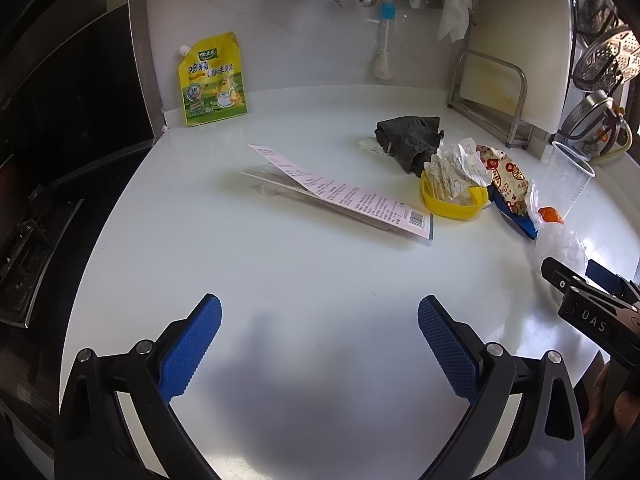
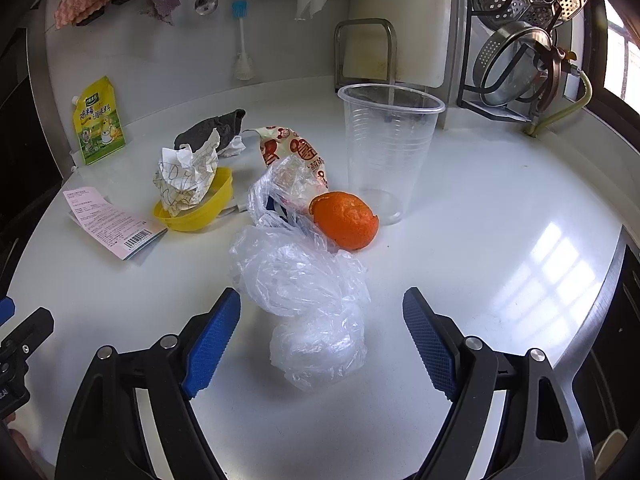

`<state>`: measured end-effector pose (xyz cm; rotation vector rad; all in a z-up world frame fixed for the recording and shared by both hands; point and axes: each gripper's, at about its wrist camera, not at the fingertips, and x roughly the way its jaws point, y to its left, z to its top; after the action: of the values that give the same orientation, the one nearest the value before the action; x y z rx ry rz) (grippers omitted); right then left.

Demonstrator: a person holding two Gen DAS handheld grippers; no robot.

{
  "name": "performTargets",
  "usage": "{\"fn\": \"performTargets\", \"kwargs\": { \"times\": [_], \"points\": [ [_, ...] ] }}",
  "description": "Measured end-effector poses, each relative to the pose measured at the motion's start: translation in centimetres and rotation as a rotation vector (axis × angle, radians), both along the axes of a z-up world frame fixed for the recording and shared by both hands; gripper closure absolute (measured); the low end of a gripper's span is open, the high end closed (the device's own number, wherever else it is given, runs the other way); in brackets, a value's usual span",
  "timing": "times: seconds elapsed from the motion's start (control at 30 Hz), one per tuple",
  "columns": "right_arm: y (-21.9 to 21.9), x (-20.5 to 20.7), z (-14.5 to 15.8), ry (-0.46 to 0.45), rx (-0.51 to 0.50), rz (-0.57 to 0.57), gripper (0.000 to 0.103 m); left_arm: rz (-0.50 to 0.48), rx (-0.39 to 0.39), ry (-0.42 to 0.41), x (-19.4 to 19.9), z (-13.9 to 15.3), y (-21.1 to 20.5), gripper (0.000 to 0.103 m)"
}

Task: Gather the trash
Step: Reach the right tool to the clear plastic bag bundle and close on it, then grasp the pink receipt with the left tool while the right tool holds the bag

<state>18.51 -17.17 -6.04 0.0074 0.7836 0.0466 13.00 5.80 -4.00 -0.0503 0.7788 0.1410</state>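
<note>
Trash lies on a white countertop [image 1: 280, 280]. A crumpled clear plastic bag [image 2: 304, 280] lies between the open fingers of my right gripper [image 2: 322, 336], untouched. Behind it are an orange peel [image 2: 346, 220], a clear plastic cup [image 2: 390, 148], a printed snack wrapper [image 2: 288, 148], crumpled paper [image 2: 188, 176] in a yellow lid [image 2: 196, 212], and a pink receipt [image 2: 108, 220]. My left gripper [image 1: 320, 344] is open and empty over bare counter, with the receipt [image 1: 340, 192], yellow lid [image 1: 448, 204], wrapper [image 1: 508, 180] and bag [image 1: 560, 248] ahead to its right.
A yellow seasoning pouch [image 1: 212, 80] leans on the back wall. A dark cloth [image 1: 412, 136] lies mid-counter. A cutting board in a metal rack [image 1: 504, 80] and steel strainers [image 2: 520, 60] stand at the right. A black stove [image 1: 24, 240] borders the left.
</note>
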Motion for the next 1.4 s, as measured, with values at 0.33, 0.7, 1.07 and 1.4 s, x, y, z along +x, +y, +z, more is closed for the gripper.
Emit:
{"fn": "performTargets", "kwargs": {
  "times": [0.33, 0.7, 1.07, 1.4],
  "points": [
    [-0.4, -0.3, -0.3, 0.029, 0.039, 0.018, 0.063, 0.004, -0.016, 0.011, 0.8, -0.1, -0.2, 0.006],
    [-2.6, -4.9, 0.8, -0.016, 0.096, -0.013, 0.066, 0.044, -0.07, 0.011, 1.5, 0.5, 1.6, 0.006],
    [-4.7, -7.2, 0.7, -0.039, 0.12, -0.037, 0.066, 0.181, -0.064, -0.048, 5.2, 1.7, 4.7, 0.006],
    [-5.8, -7.6, 0.9, -0.073, 0.178, -0.033, 0.066, 0.279, -0.122, 0.071, 10.2, -0.5, 6.8, 0.006]
  ]
}}
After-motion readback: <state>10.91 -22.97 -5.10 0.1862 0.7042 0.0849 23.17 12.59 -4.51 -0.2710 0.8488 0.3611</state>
